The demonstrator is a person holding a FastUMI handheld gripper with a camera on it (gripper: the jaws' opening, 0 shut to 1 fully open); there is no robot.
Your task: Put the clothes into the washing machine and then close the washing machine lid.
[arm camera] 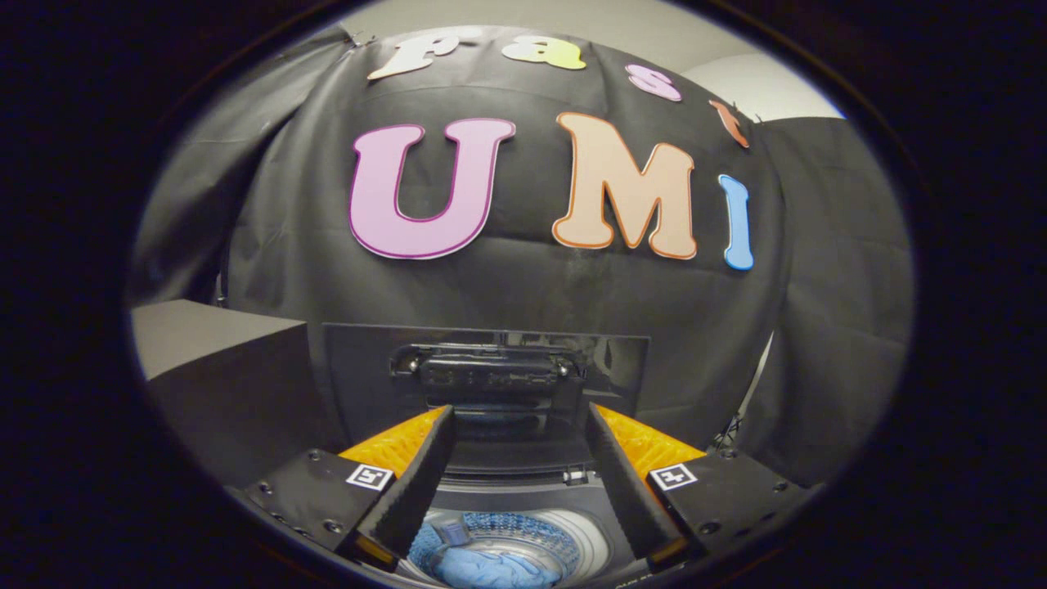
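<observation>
- The clothes [491, 568], a crumpled light-blue bundle, lie at the bottom of the washing machine [523, 499] drum, below and between the claw's fingers.
- The drum wall around them is pale with blue perforated patterning; a small grey piece stands just beside the bundle, too small to make out.
- The lid [487, 384] stands upright at the machine's back, open, its dark handle facing forward.
- The claw [521, 483] is spread wide above the opening, holding nothing.
- The near rim of the drum is cut off.
- A dark box [221, 376] stands left of the machine.
</observation>
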